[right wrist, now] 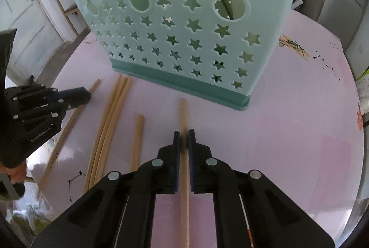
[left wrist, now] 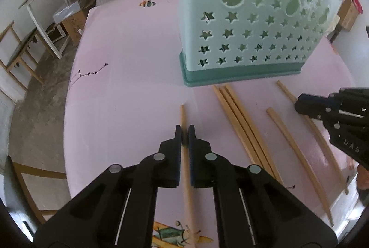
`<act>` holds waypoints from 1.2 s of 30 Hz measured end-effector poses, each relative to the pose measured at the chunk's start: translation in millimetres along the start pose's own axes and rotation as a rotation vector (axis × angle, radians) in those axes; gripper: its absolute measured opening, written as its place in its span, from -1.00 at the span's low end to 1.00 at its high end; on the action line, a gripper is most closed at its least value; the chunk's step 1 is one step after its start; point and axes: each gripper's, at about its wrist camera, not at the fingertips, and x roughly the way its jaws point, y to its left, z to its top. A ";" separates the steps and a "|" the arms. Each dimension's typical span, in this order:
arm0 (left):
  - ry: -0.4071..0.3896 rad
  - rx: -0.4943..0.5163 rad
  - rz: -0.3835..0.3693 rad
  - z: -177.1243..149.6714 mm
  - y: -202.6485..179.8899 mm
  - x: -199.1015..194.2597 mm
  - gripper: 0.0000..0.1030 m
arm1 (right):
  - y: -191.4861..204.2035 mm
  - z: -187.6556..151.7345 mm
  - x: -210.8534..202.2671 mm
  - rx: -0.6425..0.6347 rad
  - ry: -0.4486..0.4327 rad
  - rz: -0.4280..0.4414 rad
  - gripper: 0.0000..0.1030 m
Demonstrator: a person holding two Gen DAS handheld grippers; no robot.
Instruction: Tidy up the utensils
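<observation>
The mint basket (left wrist: 242, 24) blocks the way ahead; loose chopsticks (left wrist: 239, 123) clutter the table (left wrist: 129, 68) before it, while open pink table lies leftward.

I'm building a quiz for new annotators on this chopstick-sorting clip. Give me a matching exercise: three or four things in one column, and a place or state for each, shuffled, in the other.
Column 1
1. left gripper
2. right gripper
3. three chopsticks
4. utensil holder

Column 2
A. lying side by side on the table, untouched
B. shut on the chopstick farthest to the left
C. standing upright, pale green with star cutouts
D. shut on the chopstick farthest to the right

Pairs: 1-B, 2-D, 3-A, 4-C
</observation>
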 end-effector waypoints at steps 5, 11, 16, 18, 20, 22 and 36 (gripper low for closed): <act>-0.069 -0.060 -0.048 1.0 13.3 -18.3 -0.92 | -2.7 1.0 -22.6 0.035 -0.075 0.021 -0.87; -0.256 -0.124 -0.144 1.0 31.0 -93.1 -0.92 | -16.8 7.3 -89.6 0.097 -0.261 0.017 -0.87; -0.425 -0.186 -0.244 0.3 50.8 -159.9 -0.92 | -21.6 1.2 -143.0 0.131 -0.399 0.012 -0.87; -0.486 -0.193 -0.260 2.5 55.3 -178.6 -0.92 | -23.5 -0.8 -158.1 0.141 -0.435 0.013 -0.87; -0.550 -0.198 -0.279 12.2 56.8 -196.5 -0.92 | -27.2 -3.6 -172.8 0.146 -0.467 0.013 -0.87; -0.587 -0.194 -0.303 22.1 58.9 -208.0 -0.92 | -28.7 -5.8 -178.8 0.147 -0.489 0.009 -0.87; -0.838 -0.144 -0.326 100.2 27.3 -269.5 -0.93 | -38.8 -5.7 -216.6 0.160 -0.620 0.051 -0.87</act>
